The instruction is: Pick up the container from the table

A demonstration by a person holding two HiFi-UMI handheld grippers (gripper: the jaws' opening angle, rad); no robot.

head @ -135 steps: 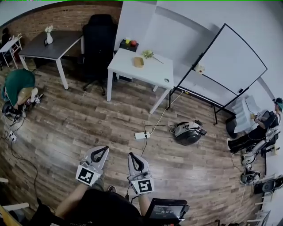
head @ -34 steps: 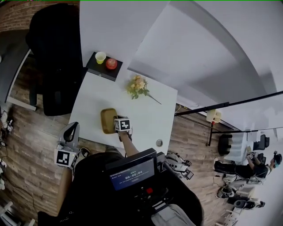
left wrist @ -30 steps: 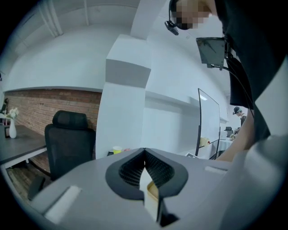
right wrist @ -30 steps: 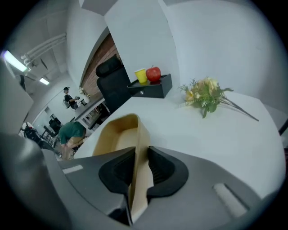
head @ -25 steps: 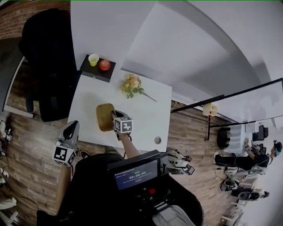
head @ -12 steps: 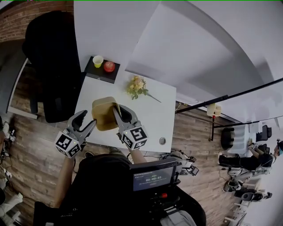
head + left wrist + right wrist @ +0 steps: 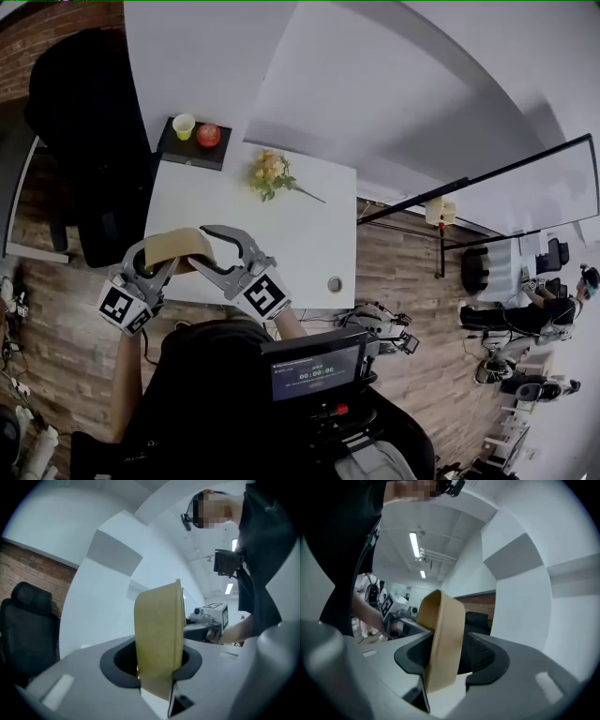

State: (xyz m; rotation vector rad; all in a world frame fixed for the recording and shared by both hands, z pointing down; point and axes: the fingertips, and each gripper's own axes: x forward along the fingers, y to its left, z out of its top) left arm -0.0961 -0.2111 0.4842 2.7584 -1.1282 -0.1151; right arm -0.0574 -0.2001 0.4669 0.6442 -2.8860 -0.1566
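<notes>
The tan container [image 7: 178,243] hangs in the air over the white table's [image 7: 281,234] near left corner, tipped on edge between my two grippers. My left gripper [image 7: 169,259] has just been closing, and its jaws pinch one edge of the container [image 7: 159,634]. From the other side my right gripper [image 7: 200,250] has the opposite edge of the container [image 7: 443,639] between its jaws. Those jaws have just been opening, and a slim gap shows beside the wall. In each gripper view the other gripper shows beyond the container.
On the table lie a bunch of flowers [image 7: 267,173] and a small round object [image 7: 334,283]. A black tray [image 7: 192,150] at the far corner carries a yellow cup [image 7: 184,125] and a red apple [image 7: 208,135]. A black chair [image 7: 75,141] stands to the left.
The right gripper has lifted the container off the table and tipped it. The left gripper rose from beside the table and took its other edge. The right jaws have loosened.
</notes>
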